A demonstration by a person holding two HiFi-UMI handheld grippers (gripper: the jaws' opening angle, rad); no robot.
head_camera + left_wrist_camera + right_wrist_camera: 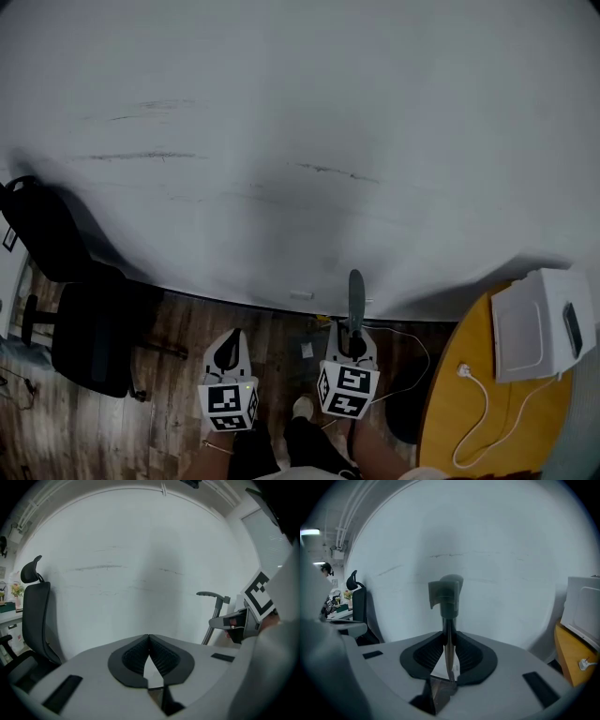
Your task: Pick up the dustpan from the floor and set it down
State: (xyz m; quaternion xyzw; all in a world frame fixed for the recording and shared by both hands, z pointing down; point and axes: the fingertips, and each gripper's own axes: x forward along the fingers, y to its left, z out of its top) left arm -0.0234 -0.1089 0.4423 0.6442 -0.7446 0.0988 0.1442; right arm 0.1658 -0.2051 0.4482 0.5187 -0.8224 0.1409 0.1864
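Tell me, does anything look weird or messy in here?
Only small things. Dark scuff marks streak the white wall, and a white cable lies loose and curly on the yellow table. Nothing looks spilled or broken.
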